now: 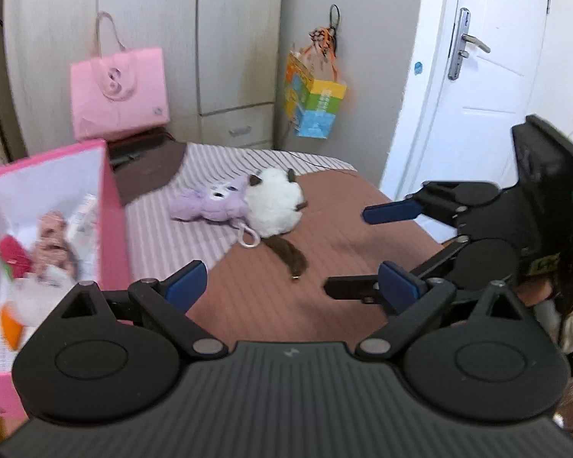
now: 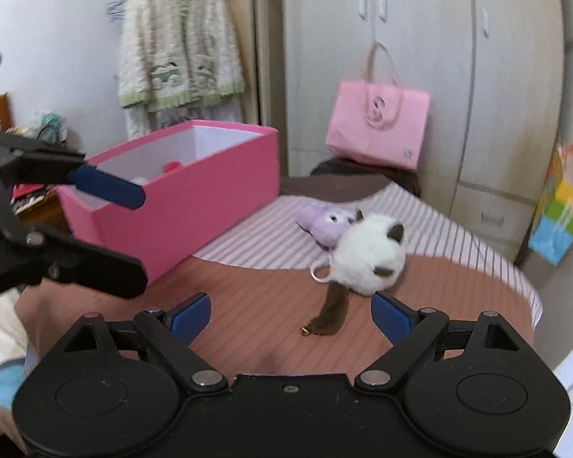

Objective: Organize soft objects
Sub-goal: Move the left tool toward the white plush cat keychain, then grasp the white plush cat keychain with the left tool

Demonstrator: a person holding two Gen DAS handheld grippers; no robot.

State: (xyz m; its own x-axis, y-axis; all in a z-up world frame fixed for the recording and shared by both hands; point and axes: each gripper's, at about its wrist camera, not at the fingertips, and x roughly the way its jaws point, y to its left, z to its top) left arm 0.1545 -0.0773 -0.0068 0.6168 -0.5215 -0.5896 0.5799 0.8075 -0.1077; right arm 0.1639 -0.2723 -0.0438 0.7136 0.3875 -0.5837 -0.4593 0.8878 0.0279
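A white plush cat (image 1: pixel 273 206) (image 2: pixel 368 257) with brown ears and a long brown tail lies on the bed. A purple plush toy (image 1: pixel 210 204) (image 2: pixel 324 223) touches its far left side. To the left stands an open pink box (image 1: pixel 112 213) (image 2: pixel 195 206) holding several soft toys (image 1: pixel 53 244). My left gripper (image 1: pixel 292 286) (image 2: pixel 141 236) is open and empty, short of the toys and beside the box. My right gripper (image 2: pixel 291 316) (image 1: pixel 363 252) is open and empty too, with the cat's tail just beyond its fingertips.
The bed cover (image 1: pixel 324 236) is brown near me and striped farther away. A pink bag (image 1: pixel 120 91) (image 2: pixel 376 126) hangs on the wardrobe behind the bed. A colourful bag (image 1: pixel 313 103) hangs near the white door (image 1: pixel 489 76). A cardigan (image 2: pixel 179 45) hangs behind the box.
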